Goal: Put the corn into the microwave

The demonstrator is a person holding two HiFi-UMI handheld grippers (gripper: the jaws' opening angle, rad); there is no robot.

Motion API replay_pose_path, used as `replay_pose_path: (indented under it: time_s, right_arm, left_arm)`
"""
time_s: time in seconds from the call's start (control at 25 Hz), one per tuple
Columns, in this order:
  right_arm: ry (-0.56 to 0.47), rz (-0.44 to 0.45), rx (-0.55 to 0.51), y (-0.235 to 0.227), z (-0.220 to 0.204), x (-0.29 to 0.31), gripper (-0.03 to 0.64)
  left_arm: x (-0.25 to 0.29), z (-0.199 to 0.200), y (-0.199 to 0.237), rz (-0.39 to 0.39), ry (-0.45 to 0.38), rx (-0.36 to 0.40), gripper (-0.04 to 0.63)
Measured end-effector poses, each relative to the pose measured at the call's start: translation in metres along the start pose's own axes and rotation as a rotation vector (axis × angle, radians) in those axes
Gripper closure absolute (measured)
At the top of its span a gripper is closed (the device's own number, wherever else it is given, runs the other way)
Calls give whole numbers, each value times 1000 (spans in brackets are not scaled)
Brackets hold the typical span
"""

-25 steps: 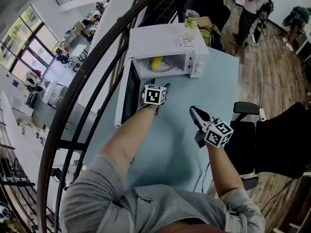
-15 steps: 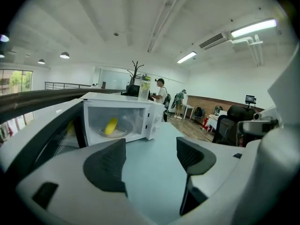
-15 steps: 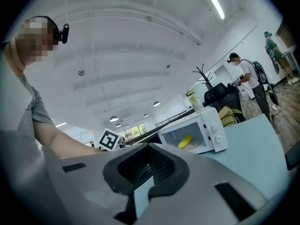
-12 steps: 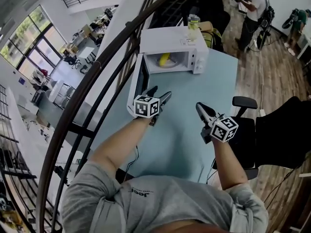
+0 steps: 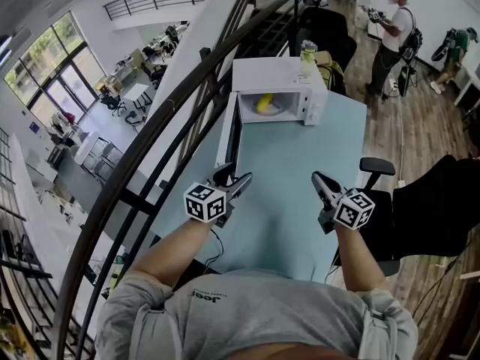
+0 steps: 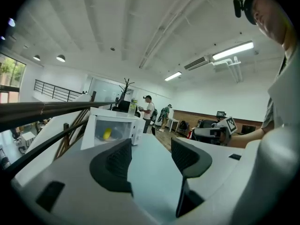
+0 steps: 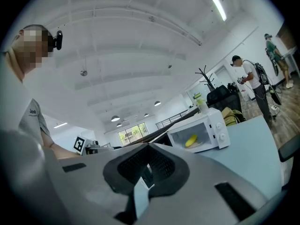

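Fig.: yellow corn cob (image 5: 264,103) lies inside the white box microwave (image 5: 274,72), its dark door (image 5: 232,137) open. My left gripper (image 5: 234,177): jaws apart, just been narrowing, nothing betw. them. My right gripper (image 5: 321,181): jaws together, empty. Placement looks done; door prob. left to close.

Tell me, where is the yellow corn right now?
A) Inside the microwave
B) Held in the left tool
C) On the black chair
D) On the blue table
A: the corn lies inside the white microwave, whose door stands open.
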State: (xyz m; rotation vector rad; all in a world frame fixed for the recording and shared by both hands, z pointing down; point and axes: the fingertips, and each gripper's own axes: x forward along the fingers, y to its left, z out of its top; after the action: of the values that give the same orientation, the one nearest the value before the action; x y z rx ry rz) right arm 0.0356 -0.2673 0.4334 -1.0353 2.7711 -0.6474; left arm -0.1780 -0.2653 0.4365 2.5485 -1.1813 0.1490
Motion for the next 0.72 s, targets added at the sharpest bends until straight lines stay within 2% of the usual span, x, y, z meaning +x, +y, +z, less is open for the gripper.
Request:
replay_pose_path:
  time_s: [0.32,0.44,0.64,0.72]
  right_arm:
    - [-6,-9,42,69,0,21,601]
    - [-3,2,8,97,0,30,601]
    - [-4,19,-64,174,21,42,601]
    - [-4,26,-83,185,22,50,601]
  left_arm:
    - [-123,16,7,-66,-95,-15,391]
    - [-166,11,10,-69,-121,-3,425]
    - [-256,25,11,-73,-154,17,457]
    - [-273,25,14,-73,-161,30,459]
